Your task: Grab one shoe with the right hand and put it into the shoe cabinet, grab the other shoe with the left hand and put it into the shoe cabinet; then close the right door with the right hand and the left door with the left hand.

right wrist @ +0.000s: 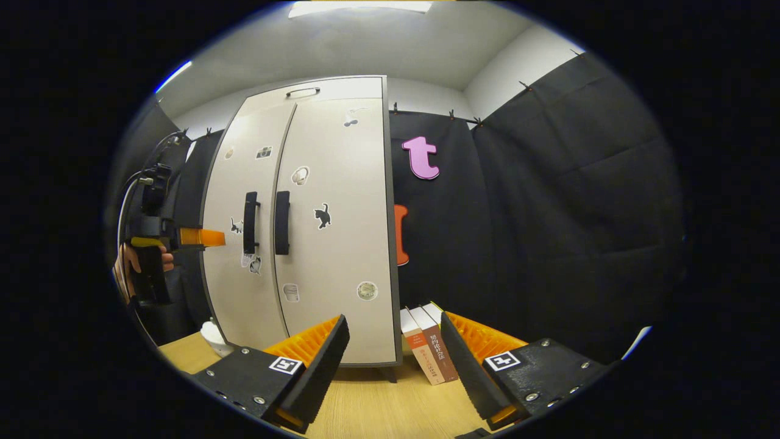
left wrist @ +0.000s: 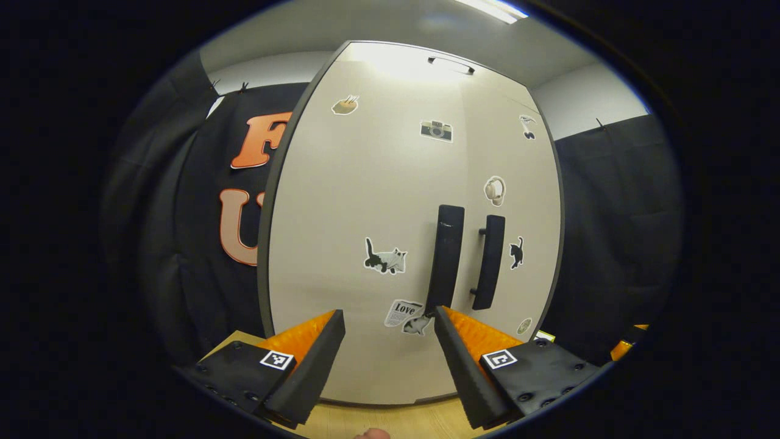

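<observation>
While both doors are seen shut, the shoe cabinet (right wrist: 332, 244) is faced by two gripper tools with jaws spread and nothing held.

Two dark handles — left handle (left wrist: 446, 259) and right handle (left wrist: 490, 262) — are mounted side by side at the door seam. The left gripper (left wrist: 389, 360) is held just before the left door (left wrist: 359, 201); the right gripper (right wrist: 395, 366) is kept farther back. Three books (right wrist: 429, 344) are stood just right of the cabinet on the wooden table (right wrist: 378, 408), and a white object (right wrist: 214, 337) is glimpsed at its left foot. The cabinet's contents cannot be seen.

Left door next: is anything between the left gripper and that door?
Nothing visible does. The left gripper is open and faces the left door with bare space between, and both doors already look shut, the two handles side by side.
</observation>
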Demonstrator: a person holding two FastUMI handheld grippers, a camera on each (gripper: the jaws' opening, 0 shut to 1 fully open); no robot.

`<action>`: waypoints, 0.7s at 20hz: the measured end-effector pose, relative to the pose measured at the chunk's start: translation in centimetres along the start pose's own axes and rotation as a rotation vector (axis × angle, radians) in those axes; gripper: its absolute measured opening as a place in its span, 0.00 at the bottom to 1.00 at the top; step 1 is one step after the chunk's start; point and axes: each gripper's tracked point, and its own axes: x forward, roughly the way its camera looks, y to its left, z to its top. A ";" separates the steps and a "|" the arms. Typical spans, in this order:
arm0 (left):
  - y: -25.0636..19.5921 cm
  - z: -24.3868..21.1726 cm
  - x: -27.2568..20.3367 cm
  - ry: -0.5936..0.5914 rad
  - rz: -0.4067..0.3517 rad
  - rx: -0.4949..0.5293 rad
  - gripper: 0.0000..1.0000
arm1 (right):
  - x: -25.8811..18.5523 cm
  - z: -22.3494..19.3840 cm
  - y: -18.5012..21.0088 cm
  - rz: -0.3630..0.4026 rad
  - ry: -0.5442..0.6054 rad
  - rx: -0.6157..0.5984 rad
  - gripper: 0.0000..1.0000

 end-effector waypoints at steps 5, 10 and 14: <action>2.1 -4.0 -7.0 0.018 0.070 -0.001 0.96 | -0.1 -0.2 0.9 0.033 -0.004 0.011 0.93; 3.4 -6.4 -11.4 0.024 0.135 -0.041 0.96 | -0.3 -2.1 1.5 0.062 0.028 0.030 0.93; 3.7 -7.9 -13.3 0.017 0.166 -0.038 0.97 | -0.7 -3.5 1.8 0.078 0.053 0.042 0.93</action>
